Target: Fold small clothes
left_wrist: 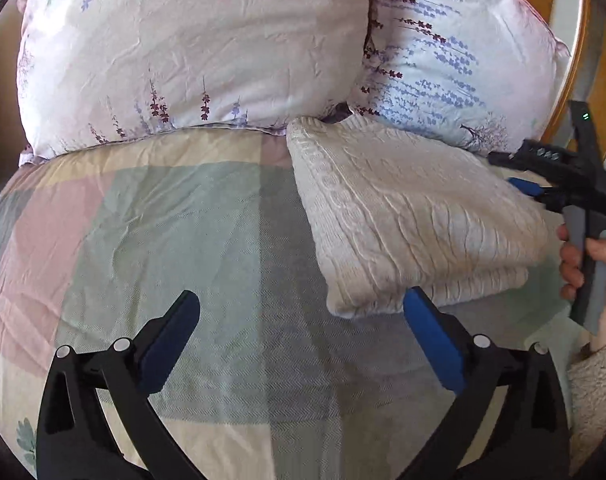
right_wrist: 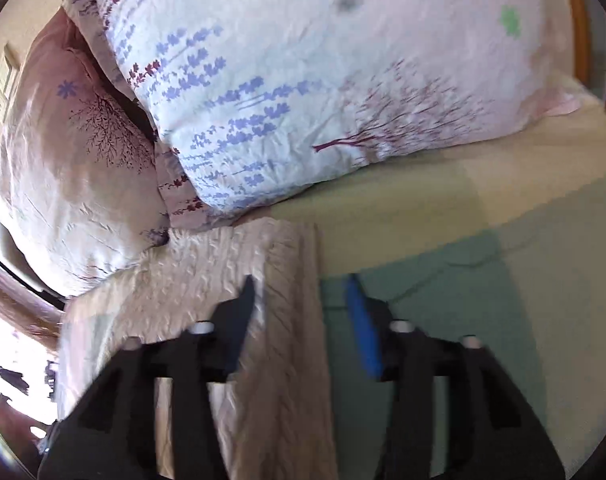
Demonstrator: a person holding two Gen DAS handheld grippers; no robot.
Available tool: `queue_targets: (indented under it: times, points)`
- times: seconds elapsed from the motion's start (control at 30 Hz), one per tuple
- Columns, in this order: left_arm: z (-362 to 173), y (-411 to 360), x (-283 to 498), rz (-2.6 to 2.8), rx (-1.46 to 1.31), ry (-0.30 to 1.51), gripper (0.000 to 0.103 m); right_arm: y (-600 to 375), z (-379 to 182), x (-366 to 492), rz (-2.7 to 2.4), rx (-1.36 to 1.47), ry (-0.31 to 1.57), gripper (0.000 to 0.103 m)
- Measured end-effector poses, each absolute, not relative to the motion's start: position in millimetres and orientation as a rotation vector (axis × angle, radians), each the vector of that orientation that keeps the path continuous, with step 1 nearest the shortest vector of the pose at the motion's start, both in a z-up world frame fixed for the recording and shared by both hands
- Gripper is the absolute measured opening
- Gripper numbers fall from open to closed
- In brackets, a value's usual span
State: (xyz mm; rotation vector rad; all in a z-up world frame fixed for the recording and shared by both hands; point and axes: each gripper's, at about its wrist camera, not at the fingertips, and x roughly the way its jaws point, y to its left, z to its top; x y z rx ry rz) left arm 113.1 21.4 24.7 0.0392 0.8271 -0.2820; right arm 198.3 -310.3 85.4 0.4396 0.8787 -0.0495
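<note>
A cream cable-knit sweater (left_wrist: 415, 216) lies folded on the checked bedspread (left_wrist: 183, 232), its far edge against the pillows. My left gripper (left_wrist: 303, 300) is open and empty, low over the bedspread, its right finger (left_wrist: 431, 340) next to the sweater's near corner. My right gripper (left_wrist: 519, 172) is at the sweater's right edge in the left wrist view. In the right wrist view my right gripper (right_wrist: 303, 284) is open, straddling the folded sweater's (right_wrist: 207, 272) edge; the view is blurred.
Two flowered pillows (left_wrist: 191, 52) (left_wrist: 455, 52) lean at the head of the bed. A wooden headboard (left_wrist: 579, 40) stands behind them. A hand (left_wrist: 583, 256) holds the right gripper's handle. The bedspread also shows in the right wrist view (right_wrist: 483, 280).
</note>
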Motion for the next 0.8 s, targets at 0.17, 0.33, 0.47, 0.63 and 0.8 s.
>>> queue_targets:
  times: [0.17, 0.33, 0.47, 0.63, 0.8]
  points:
    - [9, -5, 113, -0.216, 0.137, 0.854, 0.102, -288, 94, 120, -0.019, 0.394, 0.892, 0.101]
    - [-14, -15, 117, -0.139, 0.227, 0.902, 0.102, -232, 62, 100, -0.028, 0.166, 0.984, 0.101]
    - [-16, -2, 119, -0.159, 0.145, 0.922, 0.102, -207, 45, 106, -0.096, 0.034, 1.069, 0.101]
    - [-17, 1, 119, -0.164, 0.135, 0.927, 0.102, -205, 40, 105, -0.110, 0.052, 1.065, 0.101]
    - [-17, 2, 119, -0.168, 0.126, 0.930, 0.102, -207, 42, 105, -0.109, 0.050, 1.064, 0.101]
